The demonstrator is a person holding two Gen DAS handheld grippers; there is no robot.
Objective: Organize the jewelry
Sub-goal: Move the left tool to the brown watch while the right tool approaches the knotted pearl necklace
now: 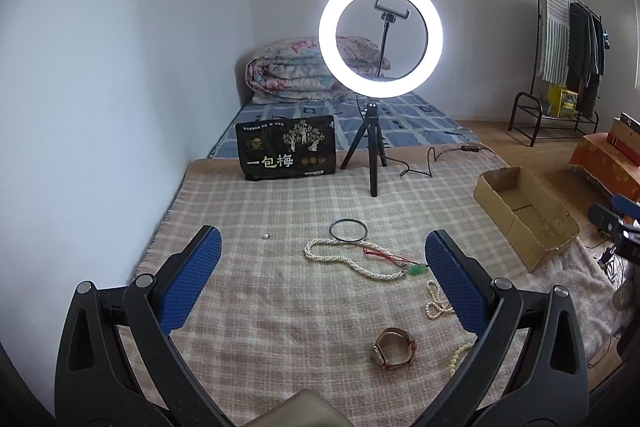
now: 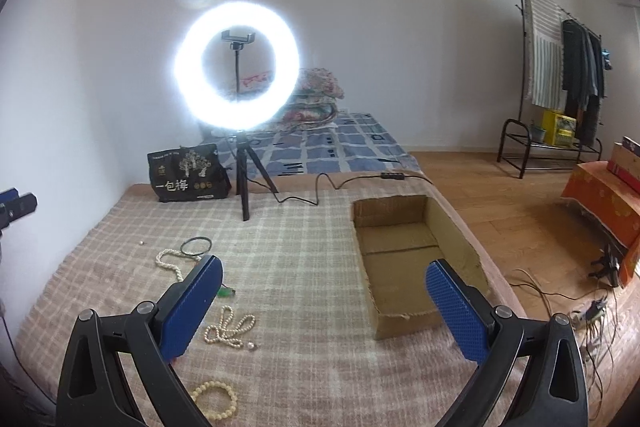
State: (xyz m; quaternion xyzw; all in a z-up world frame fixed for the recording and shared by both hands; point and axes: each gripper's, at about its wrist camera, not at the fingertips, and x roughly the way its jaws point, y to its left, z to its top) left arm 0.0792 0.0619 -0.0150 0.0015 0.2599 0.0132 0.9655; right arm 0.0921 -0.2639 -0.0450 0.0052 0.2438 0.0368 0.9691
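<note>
Jewelry: pearl necklace (image 1: 340, 259) partly hidden behind right gripper (image 2: 323, 281), tiny bead (image 1: 265, 235) perhaps, both grippers' fingers wide, empty.

Beige plaid blanket (image 1: 280, 307), brown cardboard box (image 2: 460, 247), blue-padded tool (image 1: 320, 259)

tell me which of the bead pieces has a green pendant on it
The long white bead necklace beside the dark bangle; its red cord ends in the green pendant. The other strands are plain.

A plaid blanket (image 1: 260, 307) carries everything. At 12 o'clock stand a tripod (image 1: 370, 143) and black bag (image 1: 285, 147); at 2 o'clock an open box (image 1: 524, 213). Mid-blanket lie a black ring (image 1: 348, 229), pearl necklace (image 1: 340, 259), small bead strands (image 1: 436, 303) and a watch (image 1: 394, 349).
</note>
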